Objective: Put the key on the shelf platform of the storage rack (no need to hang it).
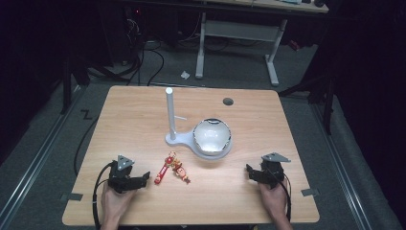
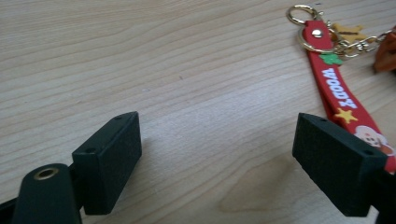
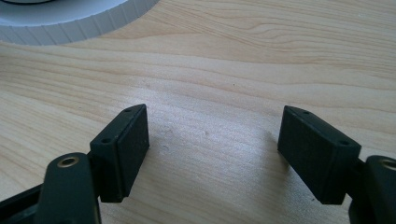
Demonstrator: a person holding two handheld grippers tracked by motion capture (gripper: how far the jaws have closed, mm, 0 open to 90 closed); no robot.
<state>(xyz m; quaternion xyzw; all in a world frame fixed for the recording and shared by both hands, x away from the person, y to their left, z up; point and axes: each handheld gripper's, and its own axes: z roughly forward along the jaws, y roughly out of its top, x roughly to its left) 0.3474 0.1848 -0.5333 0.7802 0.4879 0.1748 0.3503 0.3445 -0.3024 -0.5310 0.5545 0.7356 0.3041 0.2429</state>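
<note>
A pale wooden table (image 1: 143, 201) stands on a grey floor (image 1: 43, 158) in a dark room. The left gripper (image 1: 143, 178) and right gripper (image 1: 249, 170) rest near its front edge, jaws spread, holding nothing. The red keychain (image 1: 164, 171) lies just beside the left gripper, before a white stand (image 1: 174, 136) bearing a bowl (image 1: 211, 134).

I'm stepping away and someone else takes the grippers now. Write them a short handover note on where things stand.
Left gripper: open, holding nothing, low over the table, just left of the red keychain.
Right gripper: open, holding nothing, near the table's right front.
Keychain lies flat at front centre, its ring away from the left gripper. The white stand with its peg is behind it, with a bowl on its base.
Done: nothing grasped yet.
Left: pick up the keychain; probably hang it on the peg.
</note>
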